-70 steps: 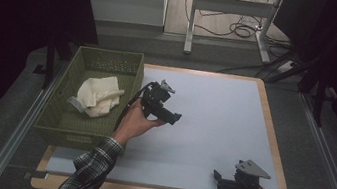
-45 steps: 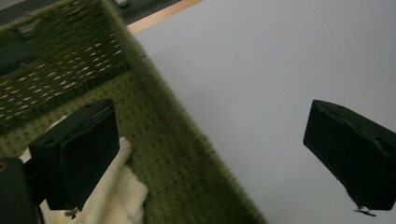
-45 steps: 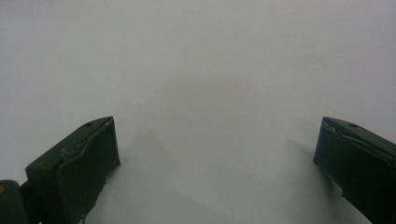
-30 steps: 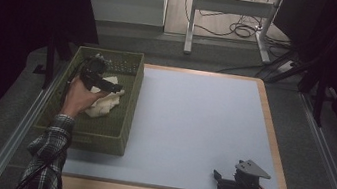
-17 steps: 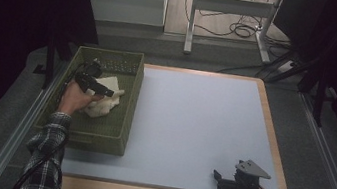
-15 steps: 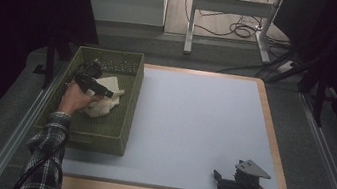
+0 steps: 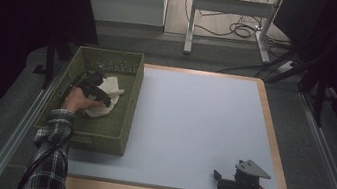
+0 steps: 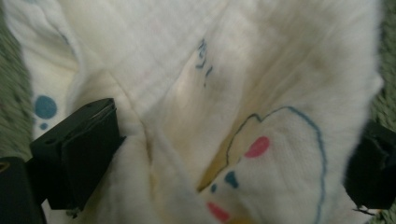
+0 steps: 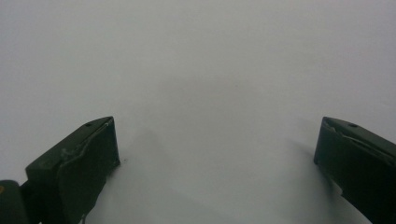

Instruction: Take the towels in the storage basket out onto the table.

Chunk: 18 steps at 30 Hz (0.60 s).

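Here the left gripper (image 8: 224,154) spreads its jaws wide around the crumpled white printed cloth (image 8: 224,84) in the green woven basket (image 7: 115,132), poised to pinch it; the right gripper (image 9: 219,154) rests open on the pale blue table mat (image 7: 192,123), unused.

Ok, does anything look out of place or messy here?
Only the cloth: it lies crumpled in the basket, not folded. The left gripper is down on it, jaws open. Nothing is spilled or damaged.

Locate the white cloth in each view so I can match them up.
High view: white cloth lies in the green basket, left of the table, under the left tongs.
Left gripper view: cloth spreads between the open jaws, printed outline at lower right.
Right gripper view: not in it.
Shared landmark: the basket weave.
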Tool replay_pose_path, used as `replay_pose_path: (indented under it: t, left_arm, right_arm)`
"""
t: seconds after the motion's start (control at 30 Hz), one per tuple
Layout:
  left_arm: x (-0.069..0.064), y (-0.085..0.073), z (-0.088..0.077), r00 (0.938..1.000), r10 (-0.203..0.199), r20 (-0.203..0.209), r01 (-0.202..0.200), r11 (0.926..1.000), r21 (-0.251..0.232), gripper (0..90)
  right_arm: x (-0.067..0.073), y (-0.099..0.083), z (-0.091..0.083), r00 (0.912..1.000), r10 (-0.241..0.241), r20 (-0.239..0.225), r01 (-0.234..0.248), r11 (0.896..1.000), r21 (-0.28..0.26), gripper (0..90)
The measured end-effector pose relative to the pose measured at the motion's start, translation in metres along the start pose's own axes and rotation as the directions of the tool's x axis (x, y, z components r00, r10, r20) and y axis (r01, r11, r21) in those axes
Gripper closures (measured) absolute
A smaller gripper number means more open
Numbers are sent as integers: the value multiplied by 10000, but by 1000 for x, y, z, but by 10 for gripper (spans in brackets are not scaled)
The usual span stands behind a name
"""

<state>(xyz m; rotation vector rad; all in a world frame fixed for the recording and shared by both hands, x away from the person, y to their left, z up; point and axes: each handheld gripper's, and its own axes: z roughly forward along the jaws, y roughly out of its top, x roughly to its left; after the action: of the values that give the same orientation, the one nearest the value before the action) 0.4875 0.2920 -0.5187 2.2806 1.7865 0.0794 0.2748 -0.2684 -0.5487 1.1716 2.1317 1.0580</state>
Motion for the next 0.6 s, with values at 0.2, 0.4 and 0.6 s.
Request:
replay_pose_path:
  t: [0.2,0.4,0.6]
  left_arm:
    - [-6,-1,-6,10000,89,-17,-89,10000,-22,212]
    - [-16,-1,-12,9997,216,-151,-216,9998,25,489]
    - [-22,1,-14,9985,506,213,-512,9984,253,756]
  right_arm:
    - [0,0,0,10000,0,0,0,10000,2,0]
    - [0,0,0,10000,-13,0,13,10000,7,0]
    - [0,0,0,10000,1,-1,-1,10000,4,0]
